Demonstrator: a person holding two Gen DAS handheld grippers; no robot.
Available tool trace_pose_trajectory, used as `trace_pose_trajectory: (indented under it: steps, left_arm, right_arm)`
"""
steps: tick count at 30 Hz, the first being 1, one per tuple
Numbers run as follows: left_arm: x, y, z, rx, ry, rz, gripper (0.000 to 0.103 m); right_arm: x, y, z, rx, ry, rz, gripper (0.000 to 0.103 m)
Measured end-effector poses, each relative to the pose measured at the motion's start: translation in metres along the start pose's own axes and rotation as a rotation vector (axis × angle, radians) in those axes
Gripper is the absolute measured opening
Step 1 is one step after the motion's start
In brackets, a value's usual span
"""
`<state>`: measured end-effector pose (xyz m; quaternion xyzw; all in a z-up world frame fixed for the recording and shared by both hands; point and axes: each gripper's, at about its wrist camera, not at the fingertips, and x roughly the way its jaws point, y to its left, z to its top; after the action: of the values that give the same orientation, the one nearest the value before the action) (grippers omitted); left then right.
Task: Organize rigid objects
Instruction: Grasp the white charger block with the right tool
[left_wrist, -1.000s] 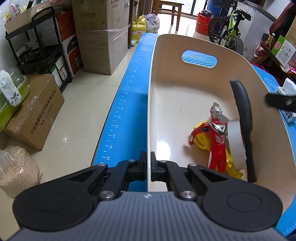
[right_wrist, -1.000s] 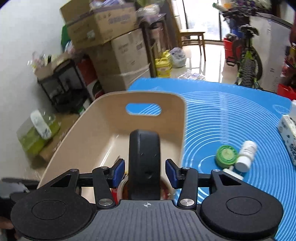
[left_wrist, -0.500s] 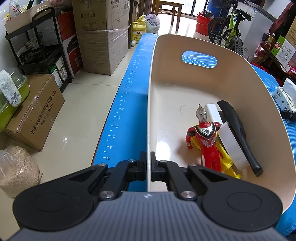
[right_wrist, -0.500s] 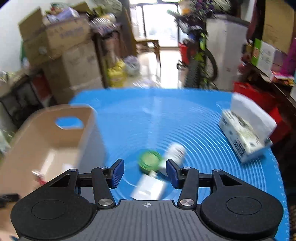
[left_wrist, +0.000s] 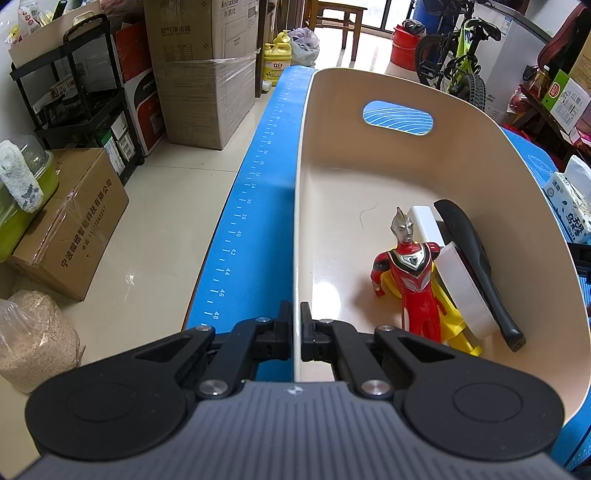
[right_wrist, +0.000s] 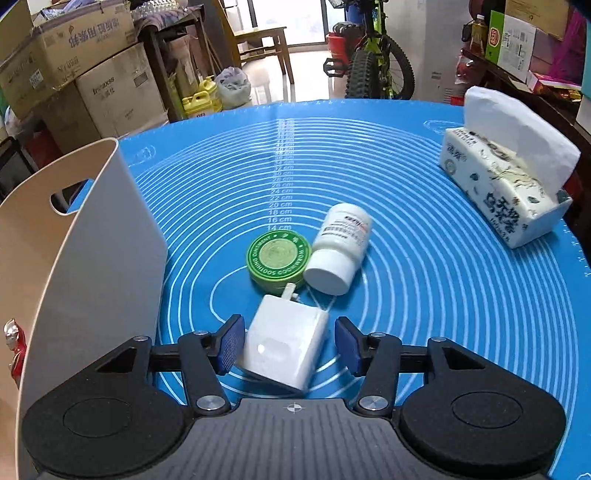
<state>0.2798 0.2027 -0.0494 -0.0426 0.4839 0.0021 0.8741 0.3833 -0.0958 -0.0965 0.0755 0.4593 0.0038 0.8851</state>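
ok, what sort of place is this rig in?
Probably a home storage or living room, not a lab: stacked cardboard boxes, a green child's bicycle and a wooden chair surround the table with its blue silicone mat.

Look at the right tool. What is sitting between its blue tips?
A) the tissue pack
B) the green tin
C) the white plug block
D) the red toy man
C: the right tool is open, with the white plug block lying on the blue mat between its tips; the other things sit elsewhere.
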Motion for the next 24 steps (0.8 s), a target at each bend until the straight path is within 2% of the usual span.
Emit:
trace_pose_trajectory:
  steps: [3, 4, 10, 18, 24]
  left_arm:
    - [0.000, 0.000, 0.000, -0.001, 0.000, -0.001, 0.004]
    - [0.000, 0.000, 0.000, 0.000, 0.000, -0.001, 0.004]
    - [0.000, 0.000, 0.000, -0.001, 0.000, -0.001, 0.004]
    - [0.000, 0.000, 0.000, 0.000, 0.000, 0.000, 0.004]
    - [0.000, 0.000, 0.000, 0.000, 0.000, 0.000, 0.004]
  right_arm:
    - [0.005, 0.001, -0.001, 0.013, 0.020, -0.001, 0.063]
    - [0.006, 0.000, -0.001, 0.026, 0.016, 0.010, 0.056]
    - [-0.001, 0.003, -0.007, -0.007, -0.012, 0.003, 0.054]
    - [-0.038, -0.002, 0.000, -0.007, -0.138, 0.015, 0.054]
    - [-0.080, 0.000, 0.013, 0.010, -0.247, 0.089, 0.054]
